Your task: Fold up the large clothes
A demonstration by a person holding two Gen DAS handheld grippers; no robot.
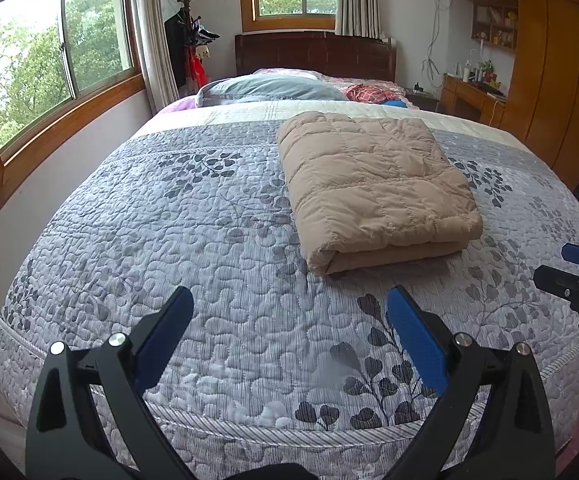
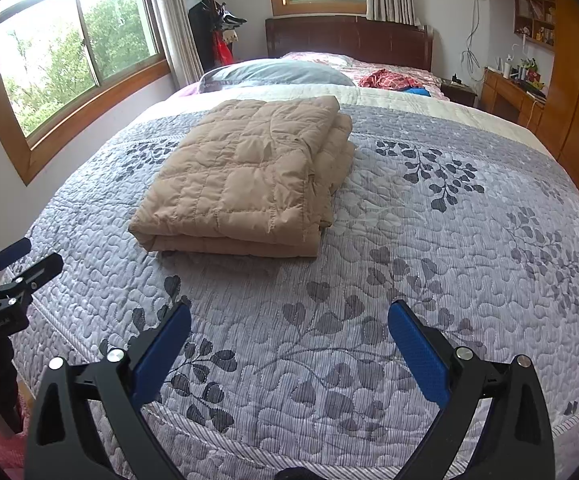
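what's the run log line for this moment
left gripper: open, empty | right gripper: open, empty | tan quilted garment: folded on bed

The folded garment [image 1: 373, 188] lay on the bedspread [image 1: 209, 240] mid-bed, ahead of both grippers. Behind it lay a pillow [image 1: 269, 90], then the headboard [image 1: 315, 54].

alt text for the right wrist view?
A folded tan quilted garment lies on a grey leaf-print bedspread. The open right gripper hovers empty near the bed's foot, with the left gripper at the left edge.
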